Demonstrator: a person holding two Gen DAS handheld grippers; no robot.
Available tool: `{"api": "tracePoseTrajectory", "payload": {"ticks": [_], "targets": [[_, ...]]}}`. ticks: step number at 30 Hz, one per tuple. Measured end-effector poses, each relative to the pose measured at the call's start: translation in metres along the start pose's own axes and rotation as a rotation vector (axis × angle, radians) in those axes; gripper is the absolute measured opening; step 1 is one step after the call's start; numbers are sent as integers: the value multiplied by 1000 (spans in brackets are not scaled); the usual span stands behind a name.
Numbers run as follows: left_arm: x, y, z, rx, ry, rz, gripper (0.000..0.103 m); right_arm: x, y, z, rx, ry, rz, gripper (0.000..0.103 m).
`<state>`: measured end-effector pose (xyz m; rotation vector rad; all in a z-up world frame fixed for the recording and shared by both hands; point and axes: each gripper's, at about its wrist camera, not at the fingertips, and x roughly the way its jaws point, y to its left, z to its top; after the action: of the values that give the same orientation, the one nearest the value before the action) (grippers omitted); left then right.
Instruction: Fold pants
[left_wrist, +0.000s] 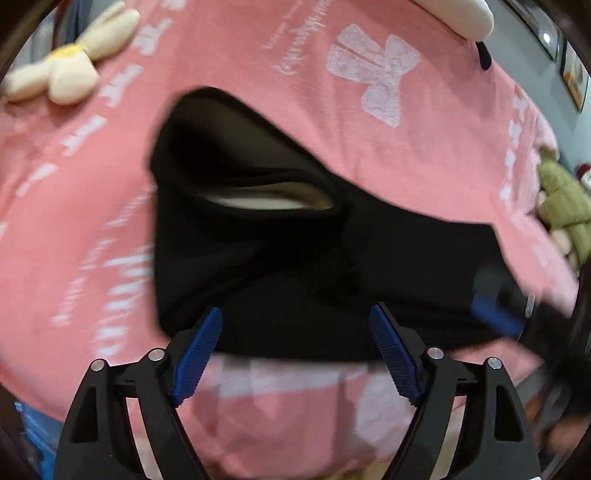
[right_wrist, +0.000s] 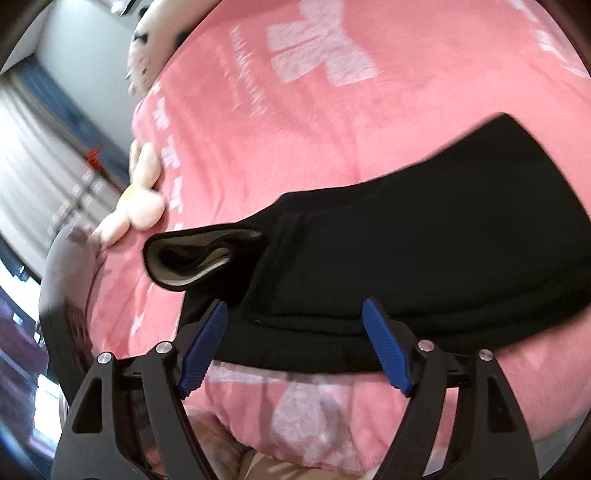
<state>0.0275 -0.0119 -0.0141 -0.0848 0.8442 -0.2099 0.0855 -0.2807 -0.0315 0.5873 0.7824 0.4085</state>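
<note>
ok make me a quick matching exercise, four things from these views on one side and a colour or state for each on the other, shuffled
1. folded fabric pants
2. fleece bow-print blanket
3. plush flower toy
4. left gripper

a. cream with a yellow centre
b. jaws open, holding nothing
c. black
d. pink with white print

Pairs: 1-c, 2-d, 3-a, 4-b

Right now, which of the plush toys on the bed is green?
The green plush toy at the bed's right edge in the left wrist view. The cream bow-shaped plush at upper left and the white plush at the top are pale.
</note>
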Motion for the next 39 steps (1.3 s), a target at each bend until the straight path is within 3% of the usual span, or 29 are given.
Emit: {"api": "tracePoseTrajectory", "payload": {"ticks": [3,5,8,12,15,18,21,22,23,26,30,31,32,34,38,39], "targets": [[-14,18,-8,-7,-21,32,83,21,22,21,-85,35,9,76],[-14,27,-7,-27,-24,16,84,34,40,30,-162,43,8,91],[-11,35,-5,-72,-14,-15,84,69,79,36,-449,85,-60,91],[-12,46,-9,-114,-14,-61,84,101,106,20,-788,160,-122,91],[-12,54,-9,-167,-12,-106,86,120,112,18,-903,191,-156,91],[-7,60,-8,-205,7,-132,86,139,112,37,-810,232,-74,91],[-6,64,-8,-225,14,-144,86,155,100,55,-591,305,46,45],[-7,65,-8,-229,12,-148,86,158,96,59,-509,328,77,19],[-7,66,-8,-232,12,-151,86,160,91,64,-409,341,109,18],[-5,69,-8,-252,14,-159,86,145,89,70,-271,331,176,16],[-7,74,-9,-273,12,-170,86,78,73,88,-25,235,360,16],[-8,75,-10,-277,5,-173,86,60,66,90,-6,197,370,16],[-9,76,-10,-278,2,-175,86,42,57,90,12,160,367,16],[-8,75,-11,-277,7,-176,86,10,23,82,49,101,277,16],[-4,71,-11,-266,26,-160,86,5,-61,42,112,140,-94,17],[-3,70,-12,-258,27,-154,86,8,-79,29,138,162,-130,18]]}}
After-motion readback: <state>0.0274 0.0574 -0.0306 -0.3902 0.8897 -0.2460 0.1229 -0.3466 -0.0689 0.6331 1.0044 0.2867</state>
